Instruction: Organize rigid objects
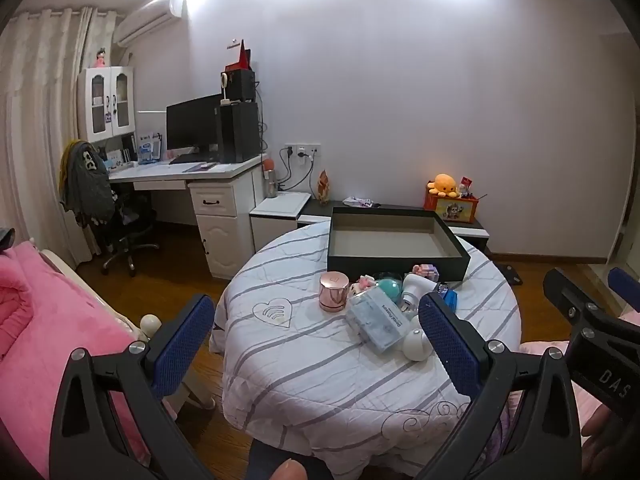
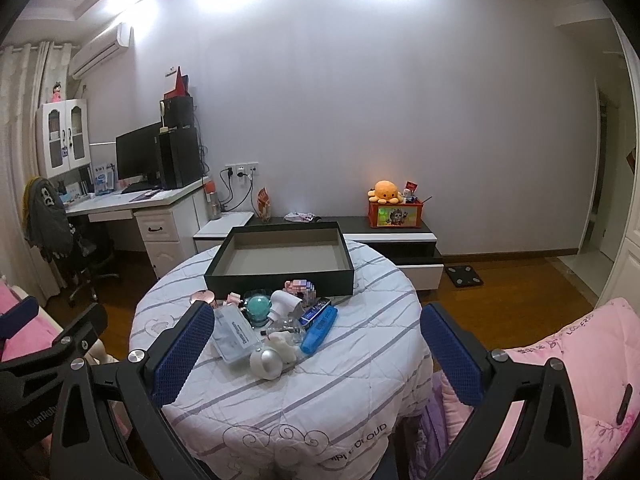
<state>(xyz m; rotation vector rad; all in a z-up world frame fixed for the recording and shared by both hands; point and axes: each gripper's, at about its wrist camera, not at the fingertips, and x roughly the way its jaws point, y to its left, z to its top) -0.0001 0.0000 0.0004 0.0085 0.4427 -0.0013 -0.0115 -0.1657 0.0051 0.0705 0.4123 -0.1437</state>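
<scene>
Round table (image 2: 360, 360): open box (image 2: 280, 276) at far edge; cluster of small objects (image 2: 276, 320) just before it, mid-table; cabinet (image 2: 400, 236) behind.

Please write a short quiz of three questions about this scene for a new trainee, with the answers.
1. True or false: the black tray already holds some objects.
2. Which lies nearest the camera in the right wrist view: A) rose-gold canister B) white round gadget C) blue case?
3. What is between the fingers of the left gripper and the right gripper?

Key: 1 false, its inside looks bare. 2 B. 3 Nothing; both stand wide open above the table.
</scene>
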